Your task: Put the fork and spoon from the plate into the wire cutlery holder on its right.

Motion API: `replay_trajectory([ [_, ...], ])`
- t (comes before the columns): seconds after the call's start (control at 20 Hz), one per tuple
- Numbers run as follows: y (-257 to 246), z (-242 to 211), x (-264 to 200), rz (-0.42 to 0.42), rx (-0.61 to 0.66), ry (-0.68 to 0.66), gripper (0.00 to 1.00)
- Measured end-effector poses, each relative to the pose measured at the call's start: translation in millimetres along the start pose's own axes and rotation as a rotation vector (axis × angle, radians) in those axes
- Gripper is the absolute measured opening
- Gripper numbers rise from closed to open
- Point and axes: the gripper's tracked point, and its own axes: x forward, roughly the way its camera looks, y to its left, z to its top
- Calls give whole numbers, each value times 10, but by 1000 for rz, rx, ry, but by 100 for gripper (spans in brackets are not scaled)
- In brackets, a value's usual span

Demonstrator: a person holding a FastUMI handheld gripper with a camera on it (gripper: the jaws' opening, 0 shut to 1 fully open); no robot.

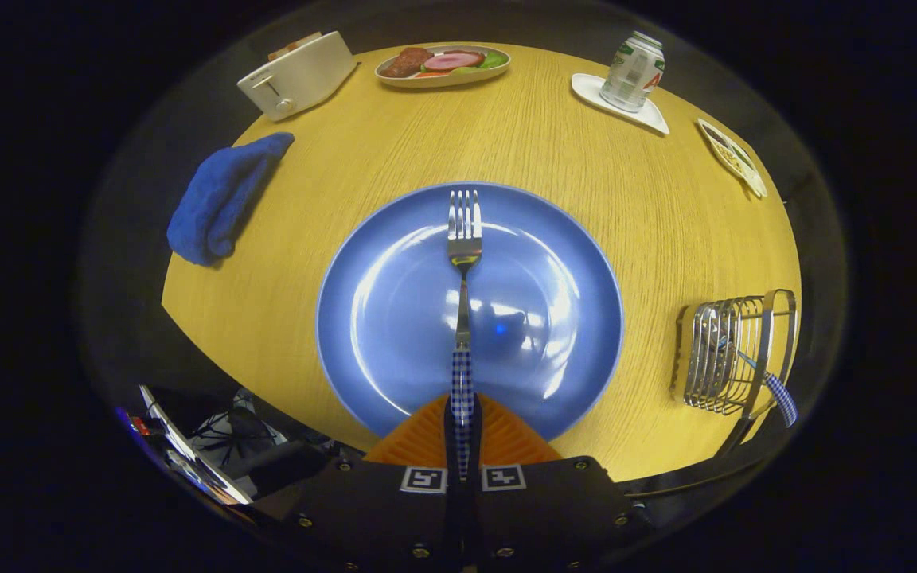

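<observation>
The gripper (462,434) pinches the fork (464,263) by its checked handle, both fingers pressed on it. The fork's long axis runs straight ahead over the blue plate (379,318), tines farthest; the wire cutlery holder (725,354) stands right of the plate

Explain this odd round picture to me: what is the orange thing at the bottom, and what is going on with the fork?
The camera rides on a hand-held claw that a person carries, and it looks forward along the claw's two orange fingers. That gives the bulging round view. The fingers are closed on the checked handle of a fork, whose prongs point away over a blue plate on a round wooden table. To the plate's right stands a wire cutlery holder with another checked handle already sticking out of it; the fork should go there too. Farther off lie a blue cloth, a toaster, a dish of food, a can on a white coaster and another small dish.
</observation>
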Motion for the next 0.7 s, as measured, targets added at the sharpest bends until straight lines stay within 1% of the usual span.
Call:
replay_trajectory([
  [0.2,-411,-189,-472,-56,-126,74,2],
  [0.4,-923,-383,-968,-148,-252,164,2],
  [0.55,-1363,-480,-1220,-196,-279,246,2],
  [0.7,-1688,-586,-1413,-214,-256,309,2],
])
